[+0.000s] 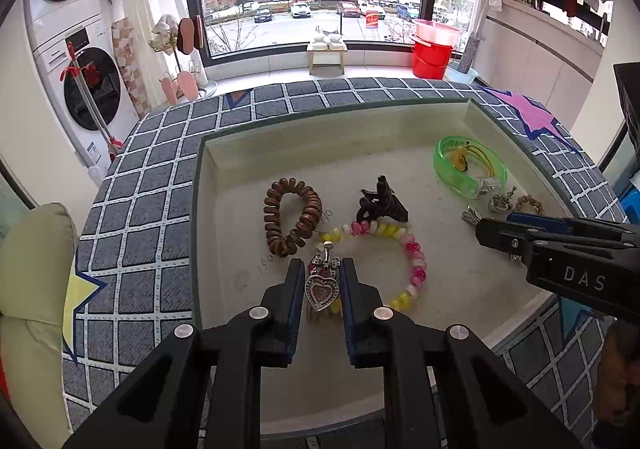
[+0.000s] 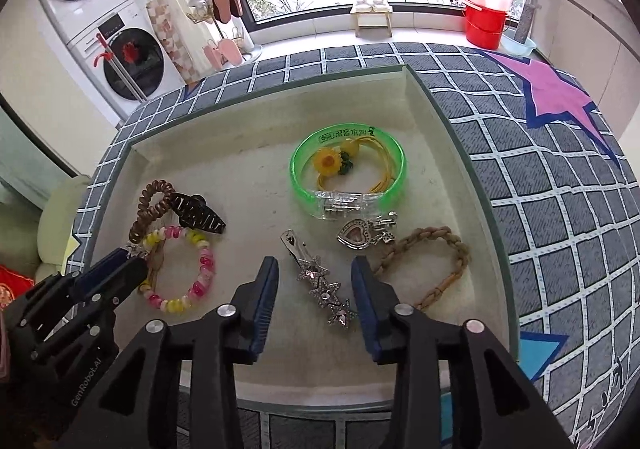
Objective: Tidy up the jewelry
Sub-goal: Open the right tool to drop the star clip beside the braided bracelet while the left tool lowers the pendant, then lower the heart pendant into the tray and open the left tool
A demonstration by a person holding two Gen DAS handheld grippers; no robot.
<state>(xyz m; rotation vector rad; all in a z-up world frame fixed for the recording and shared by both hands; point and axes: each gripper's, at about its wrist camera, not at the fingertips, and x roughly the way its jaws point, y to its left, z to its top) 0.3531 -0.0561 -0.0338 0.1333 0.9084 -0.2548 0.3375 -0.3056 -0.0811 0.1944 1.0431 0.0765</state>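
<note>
Silver heart charm [image 1: 319, 291] sits pinched between the pads of my left gripper [image 1: 320, 281], jaws narrow and closed on it, low over the pale tray [image 1: 224, 185]. Left wrist view: the charm hangs above the pink-and-yellow bead bracelet [image 1: 416, 261], with the brown coil hair tie [image 1: 292, 217] and black claw clip [image 1: 380, 201] just beyond. Risk: the charm's chain or a loop, hard to make out below the pads, could snag the bracelet and drag it along if I lift.

Right wrist view: my right gripper [image 2: 316, 289] has its jaws part open, pads standing to either side of the star hair clip [image 2: 326, 289], which lies flat on the tray floor; no pad presses on it, so nothing held. Second heart charm [image 2: 354, 235] and braided tan bracelet [image 2: 424, 261] lie close to the right pad, green bangle [image 2: 348, 169] farther back. Risk: moving off sideways could nudge the clip or catch the braid. Tray rests on the checked tabletop [image 2: 540, 189].
</note>
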